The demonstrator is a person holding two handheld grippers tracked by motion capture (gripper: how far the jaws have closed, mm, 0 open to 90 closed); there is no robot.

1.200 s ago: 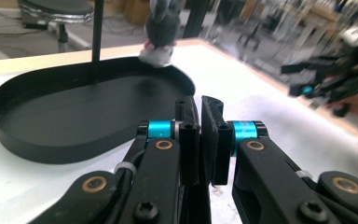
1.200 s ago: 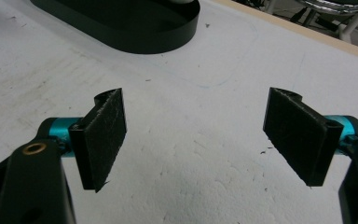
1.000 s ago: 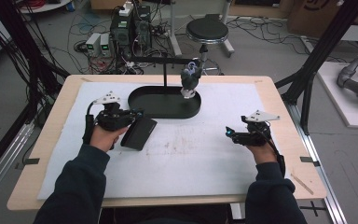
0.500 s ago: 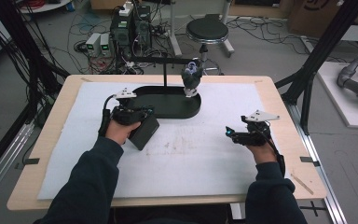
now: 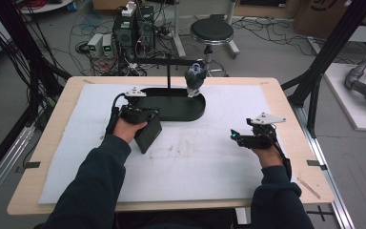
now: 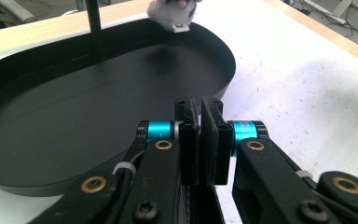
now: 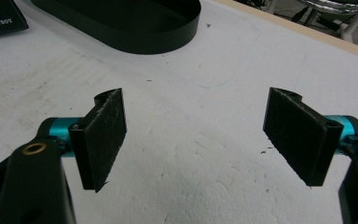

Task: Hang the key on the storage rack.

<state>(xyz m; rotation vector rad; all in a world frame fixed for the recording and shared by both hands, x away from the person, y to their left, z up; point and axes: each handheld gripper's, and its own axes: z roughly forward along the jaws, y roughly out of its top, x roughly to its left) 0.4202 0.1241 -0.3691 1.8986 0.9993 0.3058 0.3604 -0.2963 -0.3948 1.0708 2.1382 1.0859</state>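
**A:** As the high view looks down on the table, where does the black wallet [image 5: 148,137] sit?

**B:** It is clamped in the left gripper [image 5: 153,115], tilted, with its lower corner near the white mat [image 5: 209,167]. It is just beside the near rim of the black oval tray [image 5: 198,110]. The right gripper [image 5: 233,136] rests well apart on the mat.

**A:** And the left gripper view?

**B:** The jaws stand narrow, pinching the wallet's thin edge [image 6: 208,140]. The tray floor lies ahead and a grey plush toy [image 6: 172,11] hangs past it. I judge the wallet should be carried level over the rim, lowered flat onto bare floor clear of the toy and post, and only then released.

**A:** The right gripper view?

**B:** Its jaws are spread wide and hold nothing. It is best kept still and out of the way.
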